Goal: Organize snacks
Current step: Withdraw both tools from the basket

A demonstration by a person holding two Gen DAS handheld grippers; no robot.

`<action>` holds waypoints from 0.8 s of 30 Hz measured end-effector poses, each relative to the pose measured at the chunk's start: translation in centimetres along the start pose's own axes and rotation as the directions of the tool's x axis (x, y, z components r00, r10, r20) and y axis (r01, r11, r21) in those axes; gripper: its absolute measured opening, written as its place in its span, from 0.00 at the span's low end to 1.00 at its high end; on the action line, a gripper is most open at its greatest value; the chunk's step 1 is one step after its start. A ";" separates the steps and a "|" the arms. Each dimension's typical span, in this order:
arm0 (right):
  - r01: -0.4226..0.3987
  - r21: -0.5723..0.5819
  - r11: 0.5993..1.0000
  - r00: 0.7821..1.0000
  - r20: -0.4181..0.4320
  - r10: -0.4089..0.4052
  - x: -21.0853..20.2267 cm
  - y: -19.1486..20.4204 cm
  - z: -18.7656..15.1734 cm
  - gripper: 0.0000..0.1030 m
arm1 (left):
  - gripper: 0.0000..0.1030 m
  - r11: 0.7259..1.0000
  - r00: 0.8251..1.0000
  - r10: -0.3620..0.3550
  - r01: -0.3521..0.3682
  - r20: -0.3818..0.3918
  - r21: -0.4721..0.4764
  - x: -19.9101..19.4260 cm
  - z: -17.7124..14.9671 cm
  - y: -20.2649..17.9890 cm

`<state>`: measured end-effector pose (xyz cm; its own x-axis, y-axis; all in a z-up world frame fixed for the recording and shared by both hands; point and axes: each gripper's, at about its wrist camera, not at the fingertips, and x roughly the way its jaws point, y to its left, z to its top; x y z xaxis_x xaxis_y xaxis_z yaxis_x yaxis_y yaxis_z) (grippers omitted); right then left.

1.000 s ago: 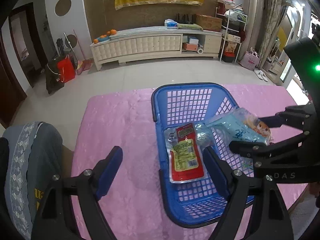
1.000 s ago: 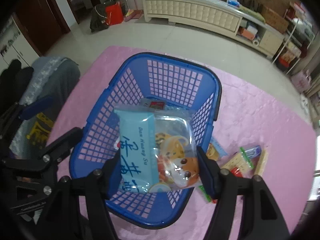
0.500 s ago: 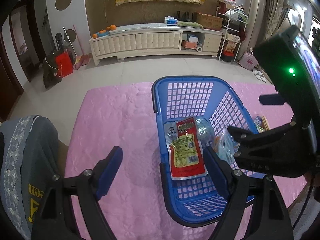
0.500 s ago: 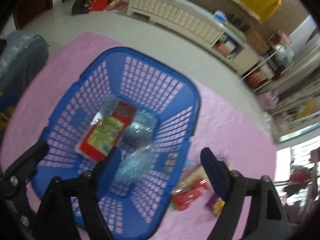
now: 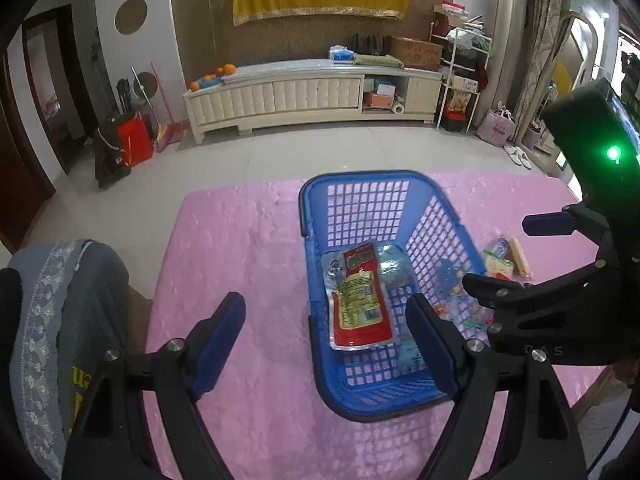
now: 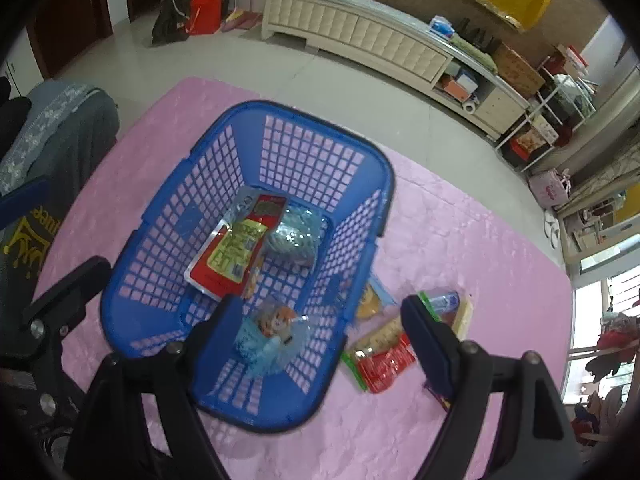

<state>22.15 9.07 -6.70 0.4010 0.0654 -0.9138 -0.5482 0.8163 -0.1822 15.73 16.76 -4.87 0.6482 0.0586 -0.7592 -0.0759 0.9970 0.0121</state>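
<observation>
A blue mesh basket stands on the pink cloth. Inside lie a red and yellow pouch, a silvery blue pack and a light-blue cartoon pack at the near right corner. My right gripper is open and empty above the basket's right wall, with the cartoon pack lying free below it. My left gripper is open and empty, straddling the basket's left wall from above. Several loose snacks lie on the cloth right of the basket.
The pink cloth covers the table, whose far edge drops to a tiled floor. A chair draped with a grey garment stands at the left edge. Bare cloth lies left of the basket.
The right gripper opened and let go of the light-blue cartoon pack, which dropped into the basket. Both grippers then pulled back and up a little.
</observation>
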 end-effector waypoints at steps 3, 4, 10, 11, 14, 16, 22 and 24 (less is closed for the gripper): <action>-0.004 0.006 1.000 1.000 0.022 0.004 -2.0 -0.8 -0.8 0.82 | 0.79 1.000 1.000 -0.005 0.005 0.015 0.018 -1.6 0.2 -1.0; -0.002 0.012 1.000 0.999 0.033 0.001 -2.9 -1.1 -1.1 0.82 | 0.80 1.000 1.000 -0.007 0.006 0.019 0.026 -2.2 0.2 -1.4; -0.019 0.049 0.999 0.997 0.079 0.015 -6.5 -3.0 -2.8 0.82 | 0.80 0.999 0.999 -0.013 0.012 0.040 0.036 -4.8 0.8 -3.7; -0.023 0.056 0.998 0.996 0.084 0.018 -6.8 -3.3 -3.0 0.82 | 0.80 0.999 0.999 -0.013 0.011 0.044 0.042 -5.2 0.9 -4.2; -0.033 0.083 0.996 0.995 0.096 0.025 -8.1 -4.9 -4.2 0.82 | 0.81 0.997 0.998 -0.008 0.004 0.055 0.074 -6.5 1.0 -6.0; -0.040 0.100 0.994 0.994 0.106 0.029 -8.8 -5.8 -5.0 0.82 | 0.81 0.996 0.998 -0.006 0.001 0.059 0.093 -7.2 1.0 -7.3; -0.058 0.145 0.988 0.992 0.123 0.040 -9.5 -9.2 -7.4 0.82 | 0.81 0.991 0.998 -0.019 0.011 0.059 0.131 -7.9 1.2 -10.9; -0.068 0.161 0.985 0.991 0.124 0.048 -9.4 -10.3 -8.4 0.82 | 0.81 0.988 0.998 -0.017 0.007 0.065 0.152 -7.9 1.3 -12.5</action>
<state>17.82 -4.75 0.73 0.4622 0.1749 -0.8693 -0.4488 0.8917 -0.0592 12.53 3.95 1.78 0.6971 0.0447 -0.7156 0.0443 0.9935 0.1053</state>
